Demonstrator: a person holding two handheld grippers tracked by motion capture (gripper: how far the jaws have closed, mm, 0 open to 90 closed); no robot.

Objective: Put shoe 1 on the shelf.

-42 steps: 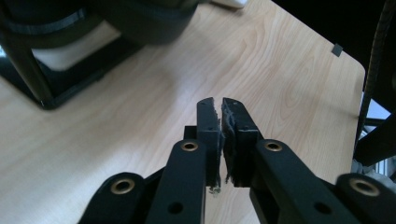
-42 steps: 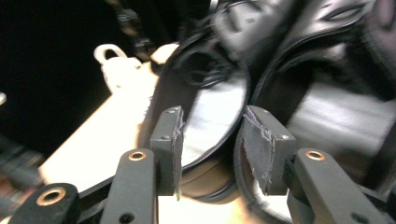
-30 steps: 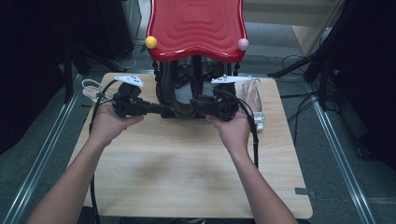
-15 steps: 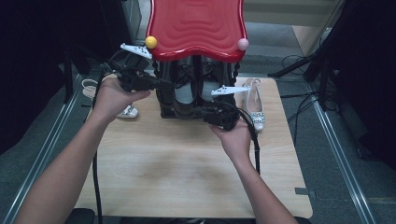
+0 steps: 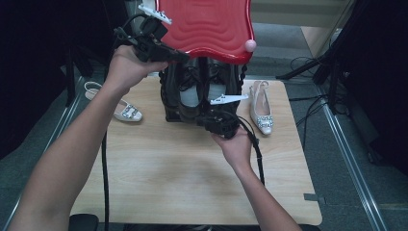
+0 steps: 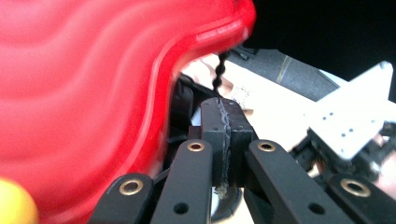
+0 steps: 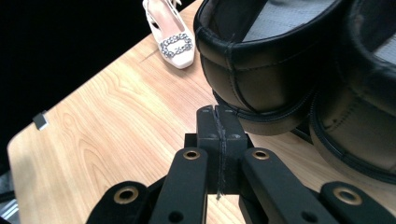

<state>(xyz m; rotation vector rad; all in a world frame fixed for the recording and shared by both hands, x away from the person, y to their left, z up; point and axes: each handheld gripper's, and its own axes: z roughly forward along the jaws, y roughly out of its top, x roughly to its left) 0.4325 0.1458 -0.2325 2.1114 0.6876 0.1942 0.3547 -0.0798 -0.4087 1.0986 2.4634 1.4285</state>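
The left gripper (image 5: pixel 185 57) is raised at the left edge of the red wavy-topped rack (image 5: pixel 207 26), just under its rim, with the person's left hand (image 5: pixel 126 65) wrapped round the gripper's body. In the left gripper view its two black jaws lie flat against each other with nothing between them, and the red top curves past on their left with a yellow ball (image 6: pixel 16 201) at the bottom corner; a black beaded cord (image 6: pixel 219 70) hangs from the rim just beyond the jaw tips.

The right gripper (image 5: pixel 201 119) sits low on the wooden table (image 5: pixel 159 183), at the front foot of the rack, held by the right hand (image 5: pixel 235 144). Its jaws have just been closing and now meet pad to pad, empty. In the right gripper view their tips rest just in front of the rounded back of a black leather shoe (image 7: pixel 266 60), very near it; whether they touch it I cannot tell. A second black shoe (image 7: pixel 359 112) stands beside it at the right.

The black shoes stand under the rack, at the far middle of the table. A white slingback shoe with a sparkly buckle (image 5: pixel 261 108) lies right of the rack, and its mate (image 5: pixel 118 103) lies well apart at the left edge of the table. A pink ball (image 5: pixel 250 45) sits on the rack's right corner
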